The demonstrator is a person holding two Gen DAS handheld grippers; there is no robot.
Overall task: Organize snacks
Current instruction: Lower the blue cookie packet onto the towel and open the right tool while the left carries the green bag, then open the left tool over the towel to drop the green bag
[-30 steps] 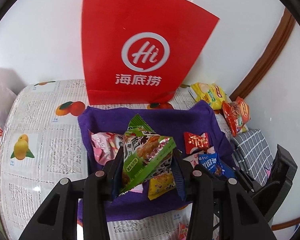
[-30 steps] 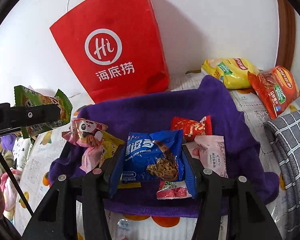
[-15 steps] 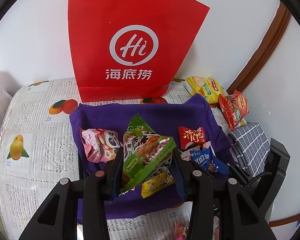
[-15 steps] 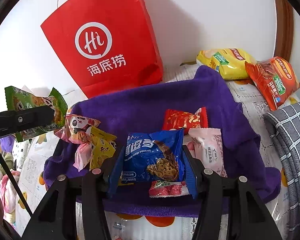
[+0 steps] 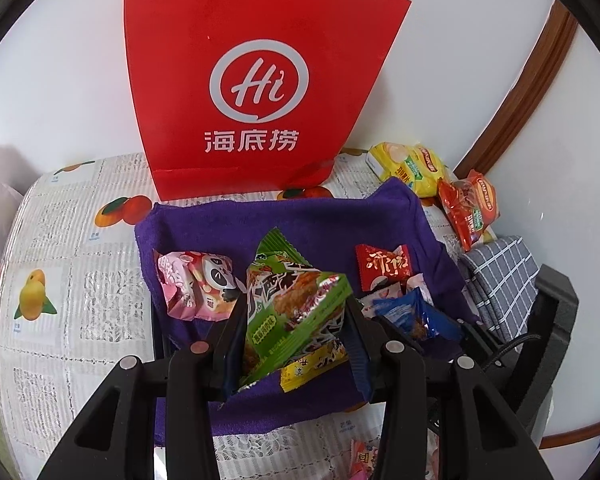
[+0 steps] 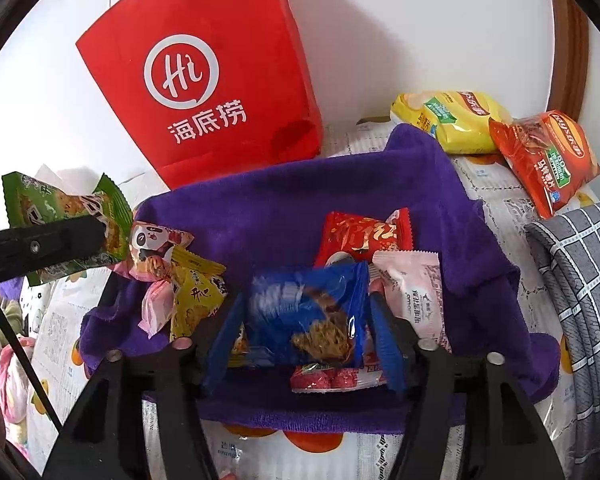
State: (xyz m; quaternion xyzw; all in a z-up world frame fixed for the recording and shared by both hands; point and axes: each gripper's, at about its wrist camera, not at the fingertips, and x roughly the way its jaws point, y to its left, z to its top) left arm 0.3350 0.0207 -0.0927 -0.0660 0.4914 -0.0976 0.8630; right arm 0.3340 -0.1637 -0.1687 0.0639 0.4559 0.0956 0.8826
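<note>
Left gripper point(image 5: 296, 320) clamps the green snack packet point(image 5: 292, 304); right gripper point(image 6: 308, 320) clamps the blue cookie packet point(image 6: 304, 316). Both likely light, crinkly, slippery, crushable; best held mid-body.

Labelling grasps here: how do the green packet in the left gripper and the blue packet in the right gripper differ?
The green packet sits tilted, one corner pointing up, while the blue packet is held roughly level. The green packet looks larger and rises well past its fingers; the blue packet barely clears its own fingers. Both are sealed snack wrappers, pinched at both sides above the purple cloth.
</note>
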